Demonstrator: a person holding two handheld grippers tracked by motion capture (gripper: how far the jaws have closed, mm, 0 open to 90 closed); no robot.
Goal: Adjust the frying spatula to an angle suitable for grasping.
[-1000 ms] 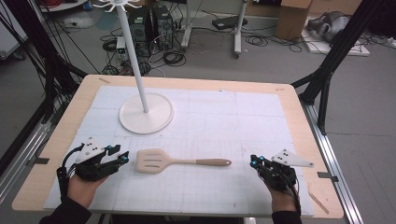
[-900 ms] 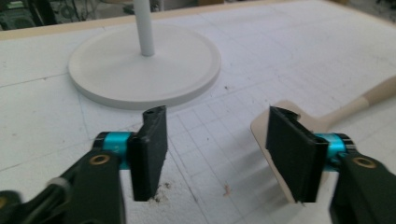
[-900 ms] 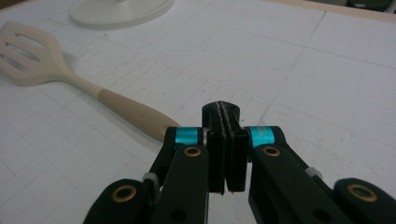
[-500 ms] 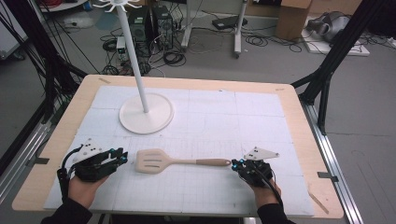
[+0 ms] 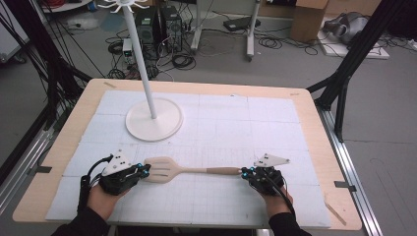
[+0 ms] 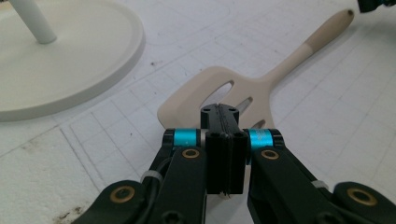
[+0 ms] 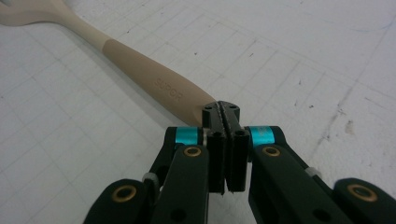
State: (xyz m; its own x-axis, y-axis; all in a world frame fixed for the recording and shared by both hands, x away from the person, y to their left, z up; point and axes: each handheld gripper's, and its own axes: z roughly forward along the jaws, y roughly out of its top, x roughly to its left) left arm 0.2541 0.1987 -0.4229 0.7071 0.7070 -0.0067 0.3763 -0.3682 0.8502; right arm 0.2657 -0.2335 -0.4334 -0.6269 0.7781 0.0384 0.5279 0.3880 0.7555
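Note:
A beige slotted spatula lies flat on the white gridded mat, head to the left and tan handle to the right. My left gripper rests on the mat at the head's left edge, jaws pressed shut with nothing between them. In the left gripper view the shut tips stand just in front of the spatula head. My right gripper sits at the handle's end, also shut. In the right gripper view its tips meet the rounded end of the handle.
A white hook stand with a round base and thin pole rises at the back left of the mat. The wooden table edge borders the mat. Cables and boxes lie on the floor beyond.
My right gripper has slid left across the mat up to the spatula handle's end. My left gripper has edged right to the spatula head. The spatula has not moved.

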